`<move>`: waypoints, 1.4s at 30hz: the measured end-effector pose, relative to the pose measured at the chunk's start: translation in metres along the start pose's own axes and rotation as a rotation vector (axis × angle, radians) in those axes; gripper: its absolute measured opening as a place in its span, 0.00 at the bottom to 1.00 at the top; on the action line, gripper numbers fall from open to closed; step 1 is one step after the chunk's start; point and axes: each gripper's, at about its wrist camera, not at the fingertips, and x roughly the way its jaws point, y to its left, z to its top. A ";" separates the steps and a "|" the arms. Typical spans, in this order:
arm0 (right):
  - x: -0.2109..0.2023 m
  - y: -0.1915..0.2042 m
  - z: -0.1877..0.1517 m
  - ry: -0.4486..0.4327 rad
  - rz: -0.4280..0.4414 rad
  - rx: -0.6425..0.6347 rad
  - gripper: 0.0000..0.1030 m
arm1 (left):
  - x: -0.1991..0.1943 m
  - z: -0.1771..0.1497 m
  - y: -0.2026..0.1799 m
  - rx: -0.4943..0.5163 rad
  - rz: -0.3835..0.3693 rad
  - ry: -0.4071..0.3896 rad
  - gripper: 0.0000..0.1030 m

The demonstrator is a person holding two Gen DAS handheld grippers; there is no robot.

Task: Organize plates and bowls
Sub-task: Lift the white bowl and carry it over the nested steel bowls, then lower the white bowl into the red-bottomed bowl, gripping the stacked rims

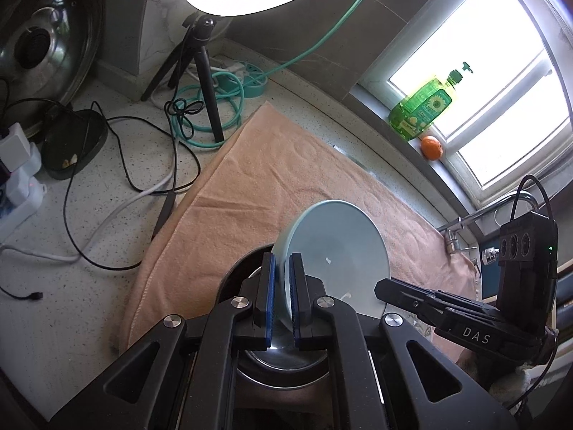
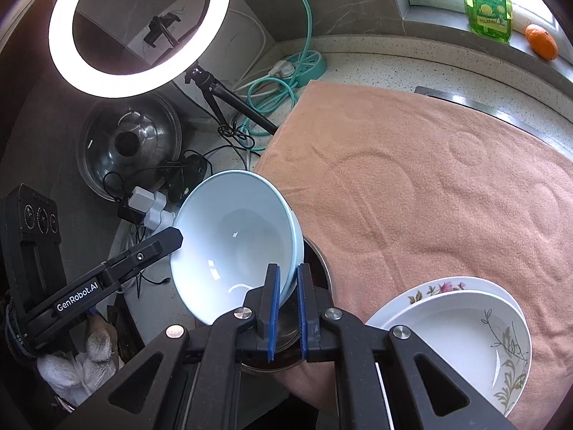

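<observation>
On the speckled countertop (image 2: pixel 376 61) below the window sill, a peach towel (image 2: pixel 429 186) covers most of the work area; you hold both grippers above its near edge. A lit ring light (image 2: pixel 139 32) on a black tripod (image 1: pixel 200 71) stands at the back, with a steel pot lid (image 2: pixel 129 143) leaning against the wall nearby. Two stacked white floral plates (image 2: pixel 462 337) lie on the towel's near right corner, the upper one nested in the lower. The pale blue bowl (image 2: pixel 236 243) is lifted and tilted steeply, its opening turned toward your right wrist camera, directly above a dark round steel-rimmed vessel (image 2: pixel 318 268) whose nature you cannot tell. Your left gripper (image 1: pixel 282 297) is clamped on one side of the bowl's rim, blue pads (image 1: pixel 271 297) pressing inside and outside the wall. Your right gripper (image 2: pixel 288 308) is clamped on the opposite side of the rim in the same manner. A green dish-soap bottle (image 1: pixel 422 107) and an orange (image 1: pixel 431 147) rest on the sill, just beside each other. Teal cable (image 1: pixel 215 107) coils beside a round teal power strip (image 2: pixel 304 62).
</observation>
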 end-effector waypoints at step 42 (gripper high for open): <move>0.028 0.001 -0.031 0.075 -0.011 0.010 0.10 | 0.020 -0.031 0.027 -0.043 0.012 0.092 0.06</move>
